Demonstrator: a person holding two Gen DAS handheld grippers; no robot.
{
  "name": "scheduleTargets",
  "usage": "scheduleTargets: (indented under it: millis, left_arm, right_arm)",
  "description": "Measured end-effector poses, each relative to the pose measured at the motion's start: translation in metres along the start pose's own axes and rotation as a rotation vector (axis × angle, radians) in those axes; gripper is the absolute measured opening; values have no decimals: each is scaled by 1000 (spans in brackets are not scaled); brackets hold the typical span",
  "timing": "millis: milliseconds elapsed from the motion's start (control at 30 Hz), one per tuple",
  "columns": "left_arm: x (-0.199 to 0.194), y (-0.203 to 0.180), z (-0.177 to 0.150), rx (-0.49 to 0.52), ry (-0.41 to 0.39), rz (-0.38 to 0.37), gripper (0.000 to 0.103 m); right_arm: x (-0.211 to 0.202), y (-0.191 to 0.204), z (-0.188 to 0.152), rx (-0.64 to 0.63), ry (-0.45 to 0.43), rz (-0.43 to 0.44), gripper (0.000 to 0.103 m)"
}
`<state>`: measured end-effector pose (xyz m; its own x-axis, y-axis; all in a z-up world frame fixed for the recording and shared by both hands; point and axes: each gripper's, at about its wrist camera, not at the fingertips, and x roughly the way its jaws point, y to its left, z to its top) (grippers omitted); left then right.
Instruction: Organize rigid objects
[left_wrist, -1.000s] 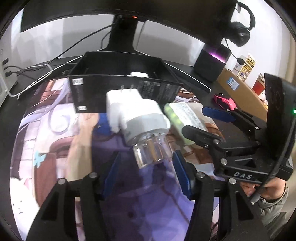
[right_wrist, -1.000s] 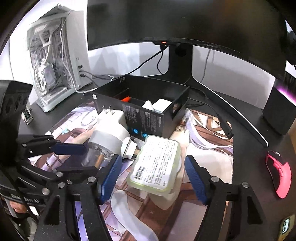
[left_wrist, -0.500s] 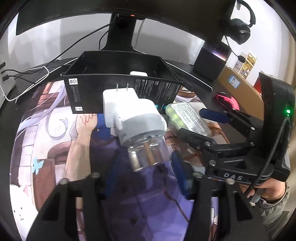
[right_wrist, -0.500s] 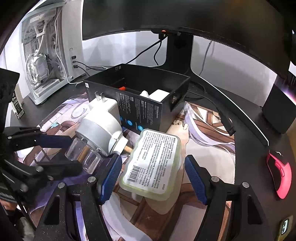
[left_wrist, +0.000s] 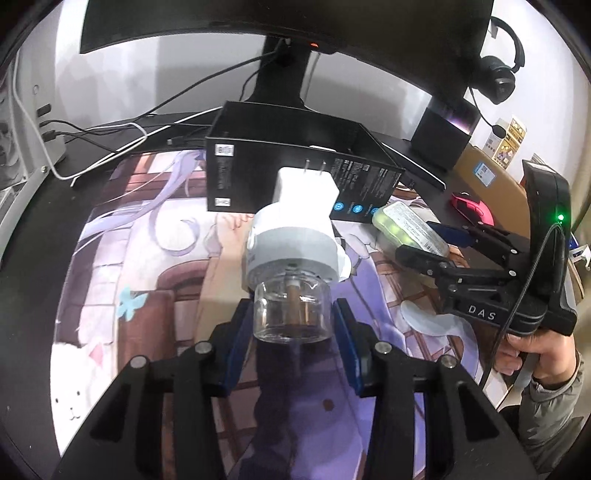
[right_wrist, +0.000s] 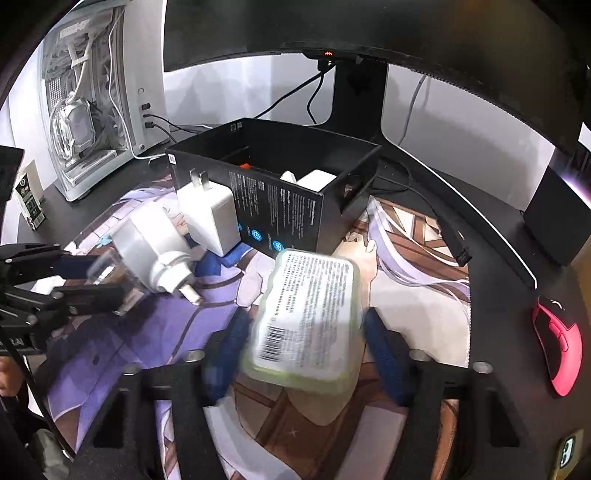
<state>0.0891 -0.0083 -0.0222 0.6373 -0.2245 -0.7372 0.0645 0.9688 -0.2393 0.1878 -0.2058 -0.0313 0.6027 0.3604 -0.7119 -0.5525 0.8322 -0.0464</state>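
My left gripper (left_wrist: 293, 332) is shut on the clear cap of a white plug adapter (left_wrist: 295, 247) with a white charger stuck on its far end, held above the printed desk mat. The adapter also shows in the right wrist view (right_wrist: 155, 254). My right gripper (right_wrist: 306, 332) is shut on a green-edged plastic case with a white label (right_wrist: 310, 314), lifted above the mat; the case shows in the left wrist view (left_wrist: 410, 225). An open black box (right_wrist: 295, 199) stands just beyond both, with white chargers and an orange item inside.
A monitor stand (right_wrist: 354, 96) and cables lie behind the box. A white PC case (right_wrist: 92, 110) is at the far left. A pink mouse (right_wrist: 557, 350) lies at the right, a black speaker (right_wrist: 557, 221) behind it. The desk mat (left_wrist: 147, 258) covers the middle.
Both grippers have pulled back from the box and risen. The left has closed on the adapter's clear cap and lifted it; the right has closed on the case and lifted it.
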Motion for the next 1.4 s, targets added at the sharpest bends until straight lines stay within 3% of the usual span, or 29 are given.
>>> scheduleTargets:
  millis: [333,667,967,1400]
  left_arm:
    - [5,3,4,10,-11,23,43]
    - [-19,0,9,13,-97,16,42]
    - [-45,-10,13,50,-201,28,42]
    - [-98,-27,31,98,-386,28,42]
  right_arm:
    - [-10,7,-1,-27,-24,21,56]
    - [-33,12,1,-48,-79,30,56]
    - [-59,22,5,-53,-156,36,56]
    - [-114,42,21,-74,-339,42,56]
